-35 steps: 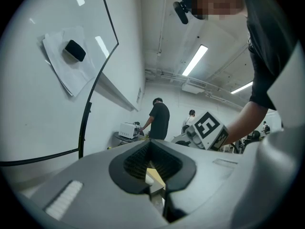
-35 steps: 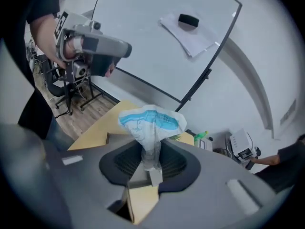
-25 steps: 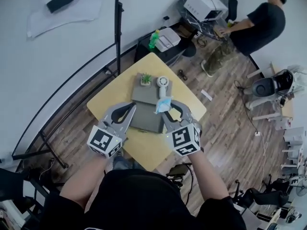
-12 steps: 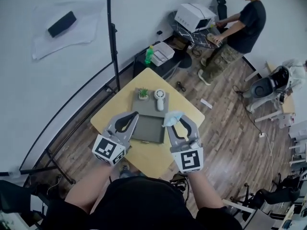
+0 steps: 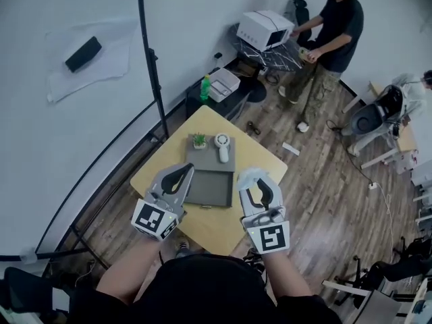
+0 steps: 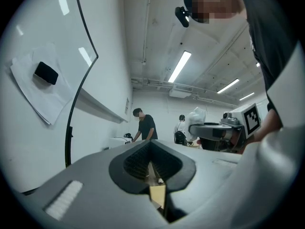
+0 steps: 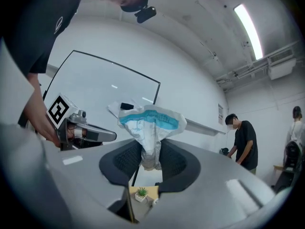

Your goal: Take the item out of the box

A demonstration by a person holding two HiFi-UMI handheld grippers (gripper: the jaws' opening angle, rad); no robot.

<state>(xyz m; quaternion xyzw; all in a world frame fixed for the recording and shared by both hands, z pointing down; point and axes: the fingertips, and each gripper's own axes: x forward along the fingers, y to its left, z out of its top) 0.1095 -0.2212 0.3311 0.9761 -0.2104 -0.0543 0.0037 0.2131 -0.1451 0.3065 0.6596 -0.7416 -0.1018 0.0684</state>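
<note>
White crinkled plastic, a small packet (image 7: 150, 120), is pinched at its lower end between the jaws of the right hand-held gripper (image 7: 151, 151). The packet fans out above the pads, with a bright blue band across its top and faint print that is too small to read. In the head view the packet (image 5: 248, 175) sits at the tip of the right hand-held gripper (image 5: 256, 185), lifted above the counter and clear of the box, just off its right side.

Beside it, the left hand-held gripper (image 5: 181, 171) hovers over the box's left edge. Its jaws are pressed together with nothing between them.

Below both lies a yellow wooden counter (image 5: 210, 220). On it rests a shallow grey box (image 5: 208, 189), open, its dark inside showing. A flat grey panel (image 5: 206, 156) touches its far edge and carries a small potted plant (image 5: 199, 141) and a white round-headed object (image 5: 222, 147).

Farther off, a person in dark clothes (image 5: 334, 29) stands at a cluttered bench.
</note>
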